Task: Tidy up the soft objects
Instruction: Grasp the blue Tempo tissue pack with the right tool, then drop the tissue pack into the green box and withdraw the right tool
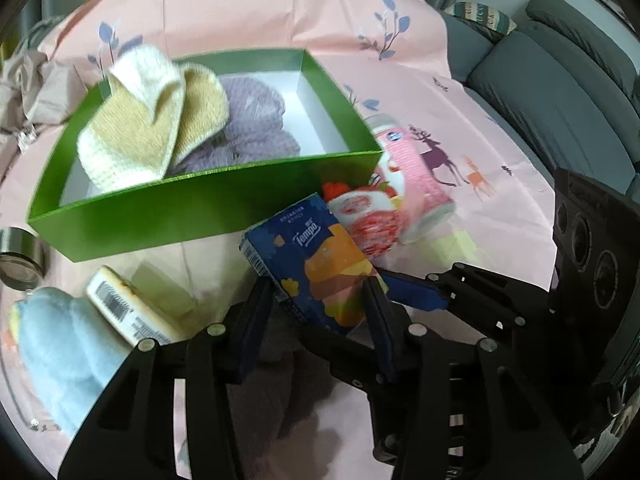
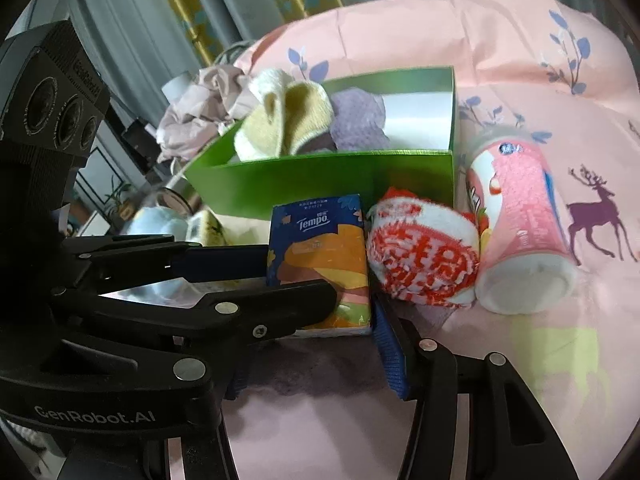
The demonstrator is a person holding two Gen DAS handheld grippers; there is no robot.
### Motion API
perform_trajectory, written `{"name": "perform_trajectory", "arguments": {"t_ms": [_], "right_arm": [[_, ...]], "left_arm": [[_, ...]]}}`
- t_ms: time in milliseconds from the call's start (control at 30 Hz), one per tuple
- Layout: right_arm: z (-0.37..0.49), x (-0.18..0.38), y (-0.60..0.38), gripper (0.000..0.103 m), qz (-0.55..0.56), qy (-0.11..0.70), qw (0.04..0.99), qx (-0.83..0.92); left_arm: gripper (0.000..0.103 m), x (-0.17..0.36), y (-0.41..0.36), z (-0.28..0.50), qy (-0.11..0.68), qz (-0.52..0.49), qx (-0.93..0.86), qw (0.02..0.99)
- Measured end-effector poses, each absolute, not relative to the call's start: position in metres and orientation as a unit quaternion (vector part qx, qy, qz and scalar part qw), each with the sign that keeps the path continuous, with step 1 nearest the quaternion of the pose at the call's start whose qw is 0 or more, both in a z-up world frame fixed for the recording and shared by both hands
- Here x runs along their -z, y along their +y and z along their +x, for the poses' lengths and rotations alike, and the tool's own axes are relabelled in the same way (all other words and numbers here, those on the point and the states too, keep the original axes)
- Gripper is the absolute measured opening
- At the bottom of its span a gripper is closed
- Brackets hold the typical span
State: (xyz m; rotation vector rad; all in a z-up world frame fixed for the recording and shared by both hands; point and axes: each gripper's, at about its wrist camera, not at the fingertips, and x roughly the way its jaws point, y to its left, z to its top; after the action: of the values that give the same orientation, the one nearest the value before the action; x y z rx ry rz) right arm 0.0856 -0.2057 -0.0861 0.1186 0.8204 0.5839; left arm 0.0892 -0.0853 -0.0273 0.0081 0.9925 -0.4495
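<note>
1. The tissue pack (image 1: 320, 264) lies on the pink cloth (image 1: 480, 240), just in front of the green box (image 1: 200, 216) and towards the cloth's near edge. It is soft and has not yet been boxed, so it is judged to be the piece in hand.
2. The left gripper (image 1: 316, 284) is clamped across the pack's near half, one pad on each long side. That hold squeezes the wrapper evenly and keeps the printed face up.
3. The right gripper (image 2: 320, 304) is set around the same pack from the other side, its jaws apart. One of its fingers is hidden behind the left gripper, so whether its pads press cannot be told. It is probably placed there to steady the pack.
4. A red-and-white rolled cloth (image 1: 372, 216) touches the pack's far corner, and a pink roll (image 1: 416, 184) lies just beyond it, against the box's end. Both are likely to be nudged if the pack is lifted carelessly.
5. Inside the box, a yellow-and-white knit (image 1: 152, 128) is draped over the far wall beside a lilac knit (image 1: 256, 120). The end nearest the pink roll is left free.
6. A pale blue soft item (image 1: 60, 344) and a cream packet (image 1: 128, 304) are left near the cloth's near edge, at the other end of the box.
</note>
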Motion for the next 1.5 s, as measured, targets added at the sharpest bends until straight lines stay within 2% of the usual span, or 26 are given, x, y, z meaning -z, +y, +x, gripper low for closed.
{"name": "perform_trajectory", "arguments": {"t_ms": [367, 733, 1033, 1267, 1500], "right_arm": [[0.046, 0.039, -0.203, 0.055, 0.050, 0.335, 0.896, -0.287], [0.031, 0.010, -0.192, 0.055, 0.034, 0.298, 0.908, -0.293], [0.067, 0.001, -0.177, 0.055, 0.015, 0.285, 0.913, -0.292], [0.124, -0.009, -0.170, 0.055, 0.014, 0.276, 0.919, -0.280], [0.181, 0.004, -0.168, 0.055, 0.024, 0.299, 0.915, -0.269]], "left_arm": [[0.045, -0.021, -0.079, 0.052, 0.413, 0.016, 0.210, 0.886], [0.044, -0.045, -0.065, 0.044, 0.381, 0.002, 0.210, 0.900], [0.044, -0.054, -0.046, 0.089, 0.377, -0.028, 0.213, 0.901], [0.044, -0.062, -0.039, 0.155, 0.381, -0.047, 0.221, 0.896], [0.044, -0.043, -0.038, 0.205, 0.412, -0.065, 0.216, 0.883]]}}
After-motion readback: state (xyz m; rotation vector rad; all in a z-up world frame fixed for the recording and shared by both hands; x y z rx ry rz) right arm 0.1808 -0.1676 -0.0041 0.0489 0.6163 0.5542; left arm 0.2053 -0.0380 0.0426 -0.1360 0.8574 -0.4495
